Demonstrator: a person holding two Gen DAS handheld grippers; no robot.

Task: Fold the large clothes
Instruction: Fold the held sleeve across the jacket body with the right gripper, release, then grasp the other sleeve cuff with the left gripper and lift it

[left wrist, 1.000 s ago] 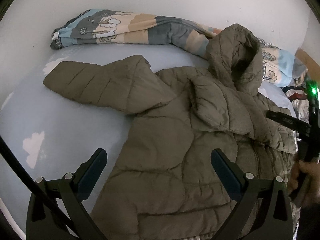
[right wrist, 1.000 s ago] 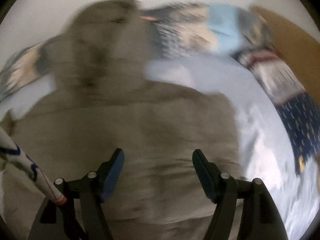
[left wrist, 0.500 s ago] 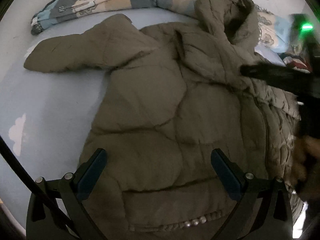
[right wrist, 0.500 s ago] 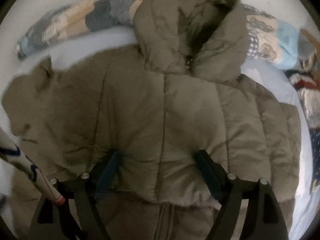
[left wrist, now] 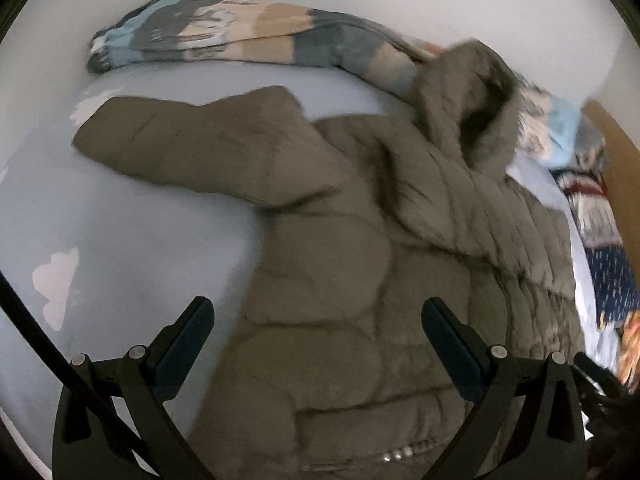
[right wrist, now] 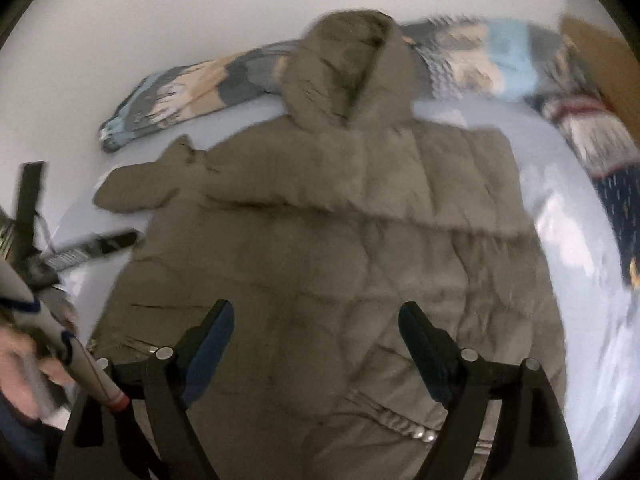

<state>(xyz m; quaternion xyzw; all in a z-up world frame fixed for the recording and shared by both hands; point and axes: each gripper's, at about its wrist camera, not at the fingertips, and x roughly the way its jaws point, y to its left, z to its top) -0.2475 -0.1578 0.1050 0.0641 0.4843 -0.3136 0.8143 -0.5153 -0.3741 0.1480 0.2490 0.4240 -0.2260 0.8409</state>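
An olive quilted hooded jacket (left wrist: 344,264) (right wrist: 328,248) lies on the pale blue bed sheet (left wrist: 132,248). Its hood (right wrist: 344,72) points to the far wall and one sleeve (left wrist: 188,148) stretches out to the left. The right side lies folded across the chest as a band (right wrist: 420,184). My left gripper (left wrist: 317,308) hovers open over the jacket's lower left part, with nothing between its fingers. My right gripper (right wrist: 316,308) hangs above the lower front; its jaws are opening and hold nothing. A left gripper finger (right wrist: 100,245) shows at the left edge of the right wrist view.
A rolled patterned blanket (left wrist: 240,36) lies along the far wall behind the hood. More patterned bedding (right wrist: 592,128) is piled at the right, beside a brown board (right wrist: 600,52). A hand and sleeve (right wrist: 24,344) show at the lower left. Bare sheet (right wrist: 580,264) lies right of the jacket.
My right gripper has drawn back from the jacket, where its fingers pressed into the folded part, and its jaws stand wider. The left gripper has backed off a little, staying open.
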